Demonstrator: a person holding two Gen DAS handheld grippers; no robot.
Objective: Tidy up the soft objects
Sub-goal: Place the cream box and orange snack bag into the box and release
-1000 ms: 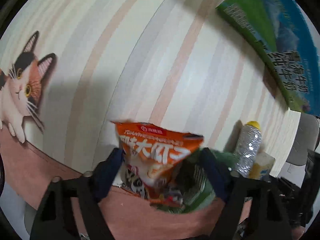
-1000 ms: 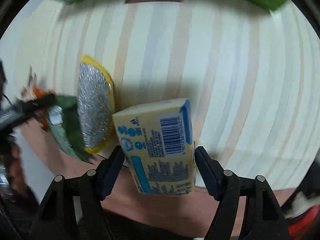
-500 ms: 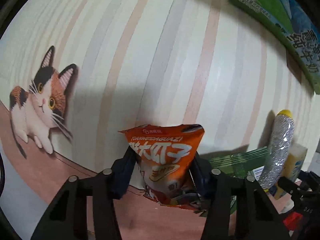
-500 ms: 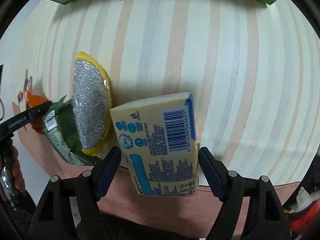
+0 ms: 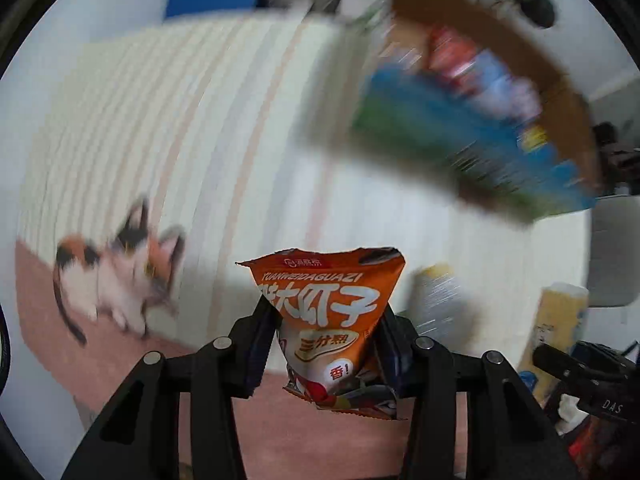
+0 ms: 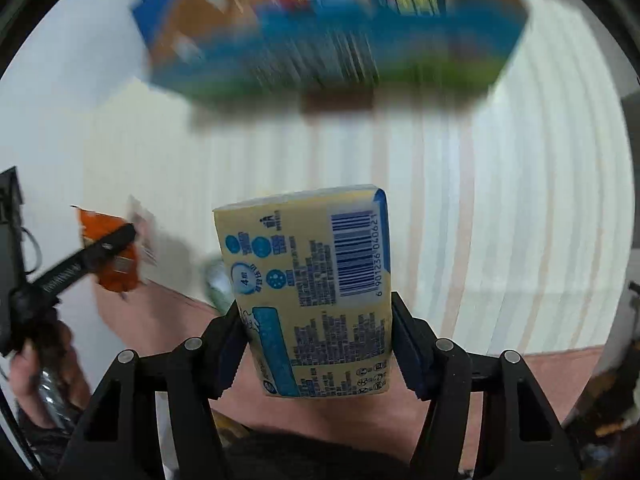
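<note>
My left gripper (image 5: 325,336) is shut on an orange snack bag (image 5: 332,312) and holds it upright above the striped tablecloth (image 5: 224,160). My right gripper (image 6: 313,336) is shut on a yellow tissue pack (image 6: 316,280) with a barcode, lifted off the cloth. The tissue pack also shows at the right edge of the left wrist view (image 5: 556,332). The orange bag and the left gripper show at the left of the right wrist view (image 6: 110,256). A silver scouring sponge (image 5: 436,300) lies blurred on the cloth to the right of the bag.
An open cardboard box (image 5: 480,120) with blue and green printed sides stands at the back, with packets inside; it spans the top of the right wrist view (image 6: 340,40). A cat picture (image 5: 120,276) is printed on the cloth at left. A green packet (image 6: 218,280) lies behind the tissue pack.
Both grippers have risen and pulled back from the cloth with their loads. The left closed on the orange bag. The box has come fully into view, blurred by motion.
</note>
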